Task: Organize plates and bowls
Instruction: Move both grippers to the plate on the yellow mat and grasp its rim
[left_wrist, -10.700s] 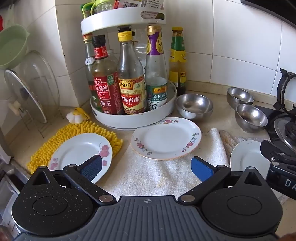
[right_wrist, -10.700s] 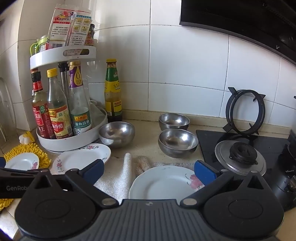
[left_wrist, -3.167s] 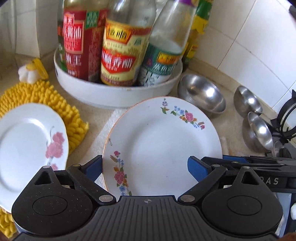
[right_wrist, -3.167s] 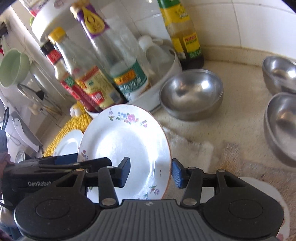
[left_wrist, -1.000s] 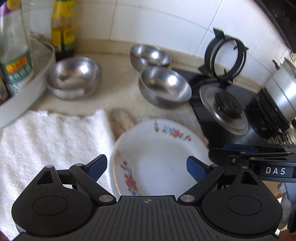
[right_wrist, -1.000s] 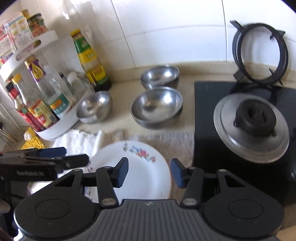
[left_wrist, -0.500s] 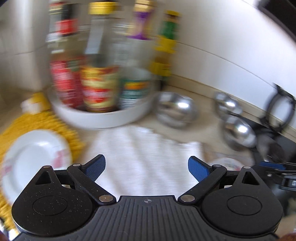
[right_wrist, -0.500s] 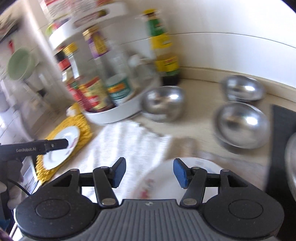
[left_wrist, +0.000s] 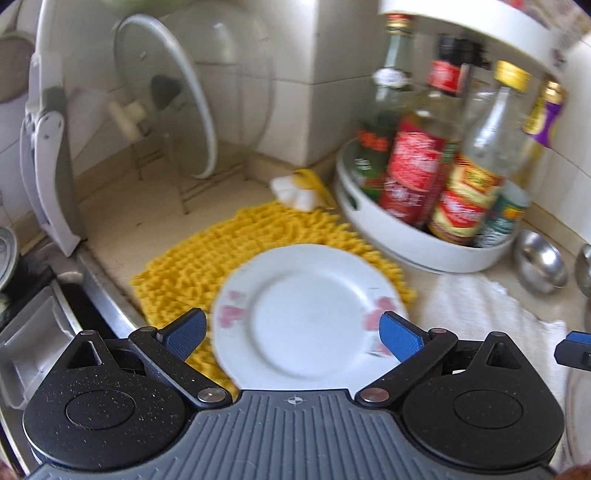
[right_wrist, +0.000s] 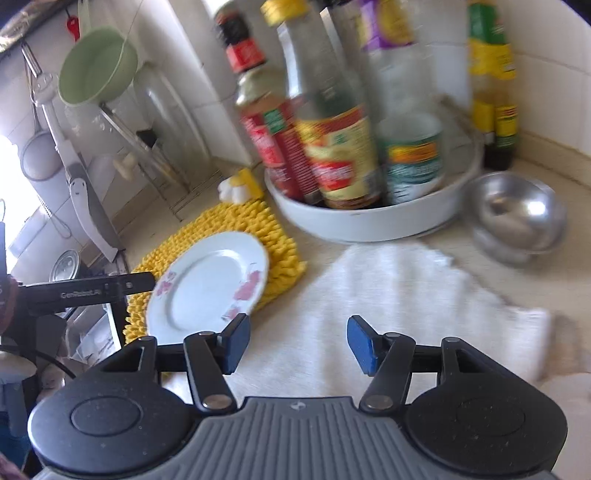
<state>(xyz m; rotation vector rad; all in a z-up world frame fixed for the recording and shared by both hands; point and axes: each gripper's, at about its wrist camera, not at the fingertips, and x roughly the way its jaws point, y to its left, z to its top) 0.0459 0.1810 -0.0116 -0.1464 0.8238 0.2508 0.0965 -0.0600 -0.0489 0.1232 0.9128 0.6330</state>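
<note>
1. Now both views have swung off the stove side, where a second ago they looked at the floral plate stack by the burner, to the left end of the counter (right_wrist: 325, 258); both frames are motion-blurred.
2. Left hand-held gripper (left_wrist: 291, 332): jaws wide and opening further, nothing pinched. The small pink-flowered plate (left_wrist: 310, 314) shows between the blue pads (left_wrist: 400, 336), but it lies flat below them and I see no contact.
3. Right hand-held gripper (right_wrist: 295, 343): jaws at a middling gap, empty, only the white towel (right_wrist: 406, 295) behind them. They are wider than a second ago, when they hung over the floral plate's rim.
4. The floral plate once at the centre of the towel is gone from there, so the towel lies bare; judged from that, the stacking step by the stove is finished.
5. The small plate sits on the yellow chenille mat (left_wrist: 207, 266), at 9 o'clock from the towel and at 7 o'clock from the white turntable of sauce bottles (left_wrist: 424, 243).
6. One steel bowl (right_wrist: 517, 218) stands at 3 o'clock of the turntable, on the bare counter; the other bowls are out of frame.
7. Meaning for the task: this last loose plate looks like the next pick, probably bound for the stack; the bowls are not yet grouped.
</note>
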